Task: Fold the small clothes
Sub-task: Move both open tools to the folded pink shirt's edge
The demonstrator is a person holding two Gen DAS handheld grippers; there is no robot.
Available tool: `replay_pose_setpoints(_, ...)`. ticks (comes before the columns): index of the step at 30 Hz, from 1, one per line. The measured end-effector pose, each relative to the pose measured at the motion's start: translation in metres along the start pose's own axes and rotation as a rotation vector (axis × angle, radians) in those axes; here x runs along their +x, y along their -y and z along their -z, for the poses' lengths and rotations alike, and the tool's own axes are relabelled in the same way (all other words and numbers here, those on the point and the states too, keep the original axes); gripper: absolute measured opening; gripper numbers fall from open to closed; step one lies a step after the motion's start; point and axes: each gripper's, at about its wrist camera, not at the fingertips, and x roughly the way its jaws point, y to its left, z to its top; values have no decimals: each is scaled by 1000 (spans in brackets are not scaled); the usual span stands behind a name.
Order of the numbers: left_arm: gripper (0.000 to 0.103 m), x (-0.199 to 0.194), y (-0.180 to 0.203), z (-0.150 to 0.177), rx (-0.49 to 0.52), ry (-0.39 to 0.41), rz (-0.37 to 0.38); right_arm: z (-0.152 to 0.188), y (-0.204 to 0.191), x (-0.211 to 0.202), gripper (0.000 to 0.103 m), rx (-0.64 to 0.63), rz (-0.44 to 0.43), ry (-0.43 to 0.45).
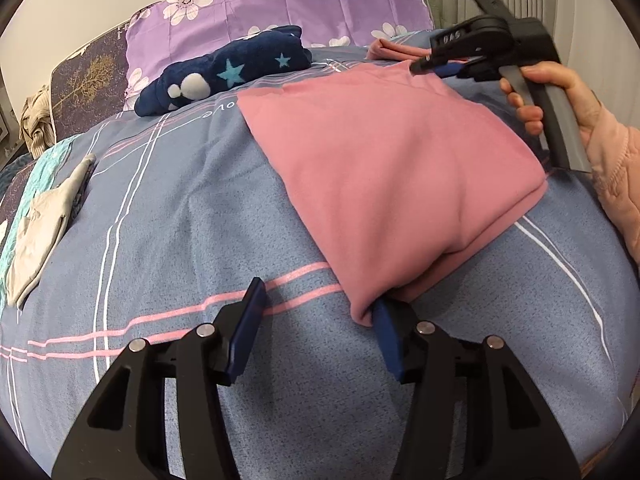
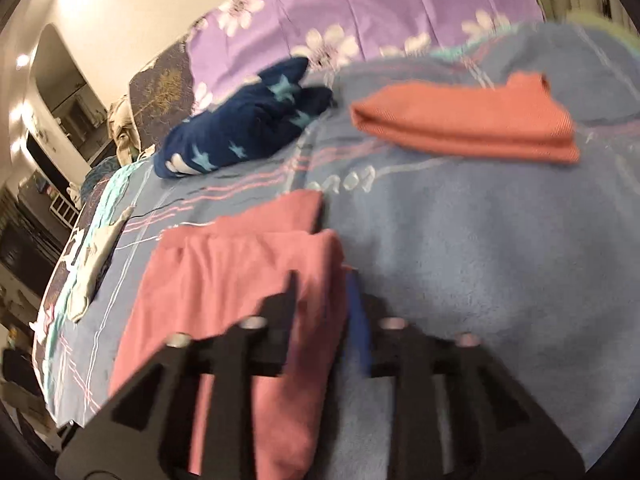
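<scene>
A pink garment (image 1: 384,168) lies folded on the blue plaid bedspread (image 1: 168,240). My left gripper (image 1: 316,316) is open at its near corner, and the right finger (image 1: 386,332) is tucked under the cloth edge. My right gripper (image 1: 440,66) is at the garment's far corner, held by a hand. In the blurred right wrist view the right gripper (image 2: 326,292) straddles a fold of the pink garment (image 2: 240,288), with its jaws close together around the cloth.
A folded orange-pink cloth (image 2: 464,120) lies further up the bed. A navy star-patterned garment (image 1: 224,72) rests near the purple floral pillow (image 1: 280,8). A grey garment (image 1: 44,220) lies at the bed's left edge.
</scene>
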Motion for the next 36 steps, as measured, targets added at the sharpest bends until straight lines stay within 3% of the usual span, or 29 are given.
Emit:
replay_pose_setpoints(3,49,-13,-3,3,25,-20,62,3,-12,-18,23,-26,-65,-4)
replay_pose_setpoints(4,44,-18,-4,4,32,-29,93,8,-19,-24,22,-56,-92,-11)
replay_pose_setpoints(6,22,-33,-7,7,38,-21,157,19,-34,-32,22,-112,-114,-24)
replay_pose_setpoints(8,16,-48,-8,2,35,9,211,33,-49,-37,22,-148,-175,-54)
replay_pose_setpoints(10,16,-56,-4,-6,38,60,250,46,-64,-37,21,-167,-237,-85)
replay_pose_setpoints(12,16,-56,2,-18,52,109,239,67,-82,-41,21,-228,-290,-130)
replay_pose_setpoints(15,17,-34,5,-27,53,93,212,98,-96,-48,21,-291,-331,-185)
replay_pose_setpoints(16,18,-22,5,-26,56,67,192,111,-96,-49,21,-312,-318,-205)
replay_pose_setpoints(17,19,-8,6,-21,76,17,121,121,-92,-50,20,-331,-274,-214)
replay_pose_setpoints(18,25,7,6,-10,103,-27,62,133,-84,-50,16,-365,-188,-218)
replay_pose_setpoints(19,25,5,2,-5,92,10,77,142,-70,-56,2,-369,-153,-202)
replay_pose_setpoints(21,27,-2,-6,-2,39,10,115,144,-44,-75,2,-255,-179,-183)
replay_pose_setpoints(23,28,-5,-9,-4,24,11,128,141,-26,-95,5,-151,-183,-142)
replay_pose_setpoints(26,28,-8,-7,-10,34,4,128,141,-20,-109,14,-96,-179,-96)
replay_pose_setpoints(30,28,-30,-12,-28,-1,79,210,134,-28,-104,14,-102,-213,-92)
replay_pose_setpoints(33,29,-28,-15,-44,-14,111,196,130,-39,-89,16,-130,-194,-110)
replay_pose_setpoints(34,29,-20,-15,-46,-11,92,188,132,-40,-79,20,-146,-122,-147)
replay_pose_setpoints(35,29,-6,-15,-44,-2,40,185,134,-42,-71,16,-157,-74,-171)
replay_pose_setpoints(36,32,20,-13,-36,9,-65,175,137,-43,-66,15,-169,-52,-175)
